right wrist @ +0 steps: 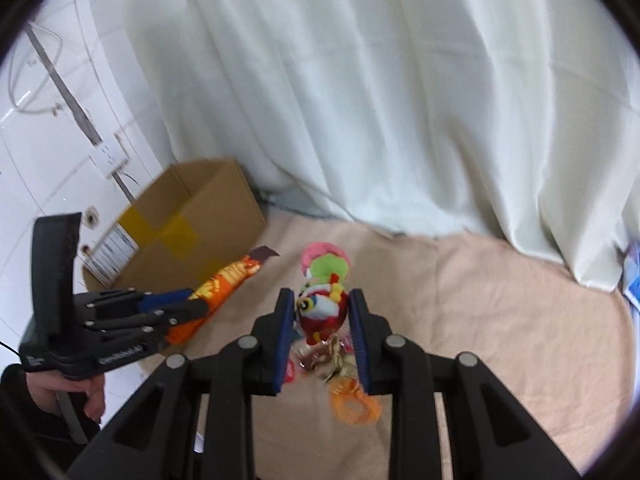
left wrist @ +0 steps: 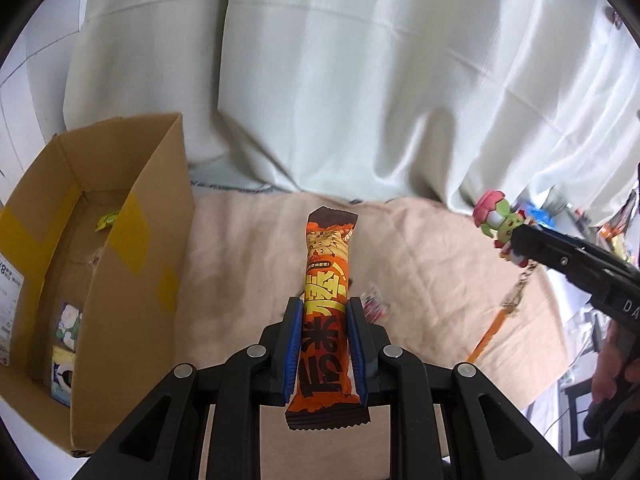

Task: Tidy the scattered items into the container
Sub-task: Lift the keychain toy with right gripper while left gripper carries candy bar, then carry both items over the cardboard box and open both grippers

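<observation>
One orange snack bar [left wrist: 326,312] is sitting clamped between the two blue pads of the left gripper [left wrist: 325,344], its length running forward past the fingertips and clear of the peach cloth [left wrist: 248,248]. One cardboard box [left wrist: 132,240] is standing open just to that claw's left, with at least three small items lying inside it. One small wrapped candy [left wrist: 374,304] is lying on the cloth just beside its right finger. The right gripper [right wrist: 322,320] is clenching one plush keychain toy [right wrist: 322,304], whose chain and one orange strap [right wrist: 354,406] are dangling below the jaws.
</observation>
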